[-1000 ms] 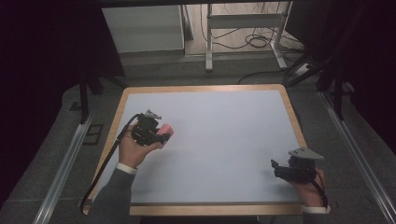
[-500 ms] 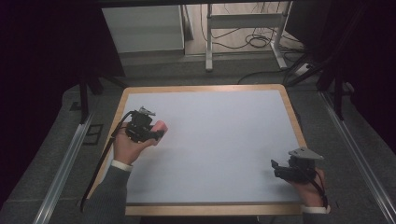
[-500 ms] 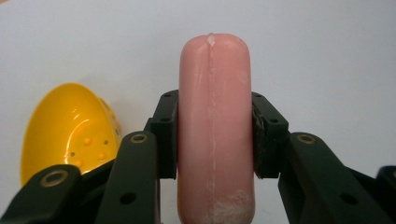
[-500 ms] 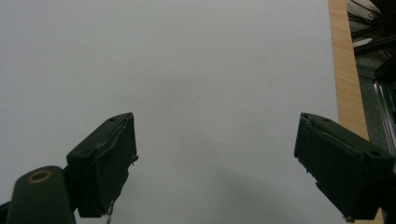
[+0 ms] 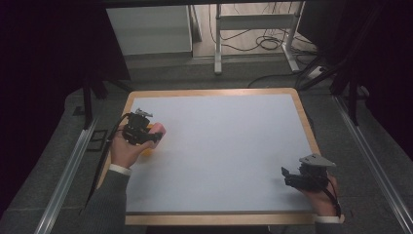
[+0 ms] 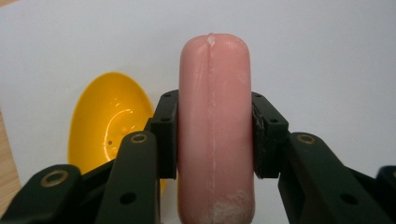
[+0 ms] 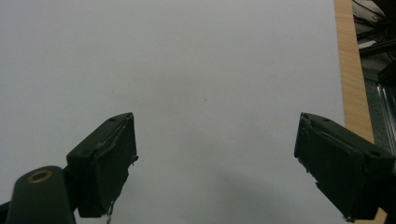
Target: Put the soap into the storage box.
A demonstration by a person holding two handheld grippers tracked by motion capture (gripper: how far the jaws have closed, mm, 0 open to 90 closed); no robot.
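Pink sausage-shaped piece (image 6: 214, 130): clamped across its middle by the left gripper (image 6: 214, 135), held over the white table (image 5: 224, 146) near its left edge, beside a yellow bowl-like shell (image 6: 109, 121) (presumably its destination). Right gripper (image 7: 215, 163): jaws spread wide, nothing grasped, parked at the near right corner

White table (image 5: 229, 146) bears a yellow bowl (image 6: 109, 121)
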